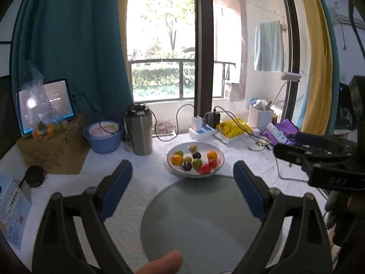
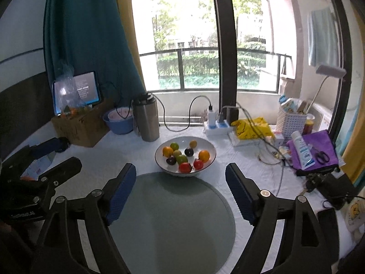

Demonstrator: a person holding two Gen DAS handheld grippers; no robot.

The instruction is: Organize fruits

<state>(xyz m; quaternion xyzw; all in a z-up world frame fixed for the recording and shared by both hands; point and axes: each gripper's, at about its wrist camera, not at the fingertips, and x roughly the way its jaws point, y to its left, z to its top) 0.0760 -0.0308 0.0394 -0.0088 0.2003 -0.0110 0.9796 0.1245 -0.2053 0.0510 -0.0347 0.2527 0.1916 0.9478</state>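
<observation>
Left hand-held gripper [image 1: 182, 178] and right hand-held gripper [image 2: 180, 178] both hover above the round grey mat [image 2: 173, 214], fingers spread wide, holding nothing. White bowl [image 2: 211, 148] sits on the counter [image 2: 251, 171] just beyond the mat, holding ten fruits: two orange, two red, two dark purple, four green-yellow.

1. Lit by daylight from the window [image 1: 159, 45] at twelve o'clock; overexposed there, with foliage washed to white.
2. Dimmer toward six o'clock: soft shadow across the round mat [image 2: 173, 217].
3. Faint glare on the tablet screen [image 1: 45, 105] at nine o'clock.
4. Strong fisheye bending at the rims, with curtains [image 2: 86, 34] bowed and black corners.
5. Blurred thumb [image 1: 164, 262] at six o'clock; slightly soft overall.
</observation>
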